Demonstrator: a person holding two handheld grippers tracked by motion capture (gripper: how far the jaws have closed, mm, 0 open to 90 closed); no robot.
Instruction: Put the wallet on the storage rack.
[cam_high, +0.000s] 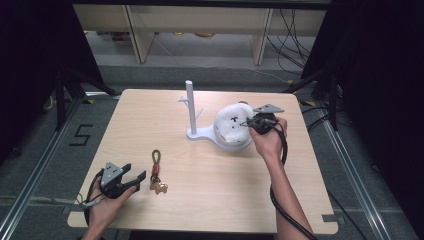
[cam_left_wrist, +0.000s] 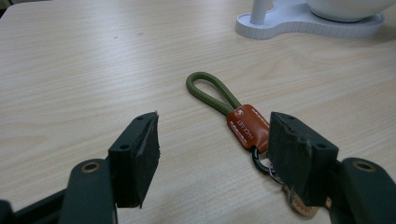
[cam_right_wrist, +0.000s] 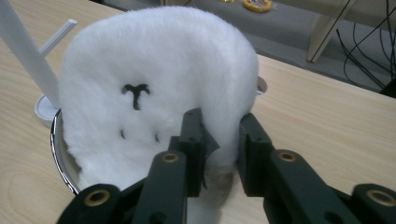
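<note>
On the far right of the table, at about two o'clock from its centre, the right gripper (cam_right_wrist: 219, 140) has narrow jaws around a fold of the white plush toy (cam_high: 232, 124), which sits in a bowl (cam_right_wrist: 60, 154) beside the white stand (cam_high: 191, 107). I think it should lift slowly and straight. At seven o'clock the left gripper (cam_left_wrist: 212, 154) rests wide open near the keychain (cam_left_wrist: 233, 116).
</note>
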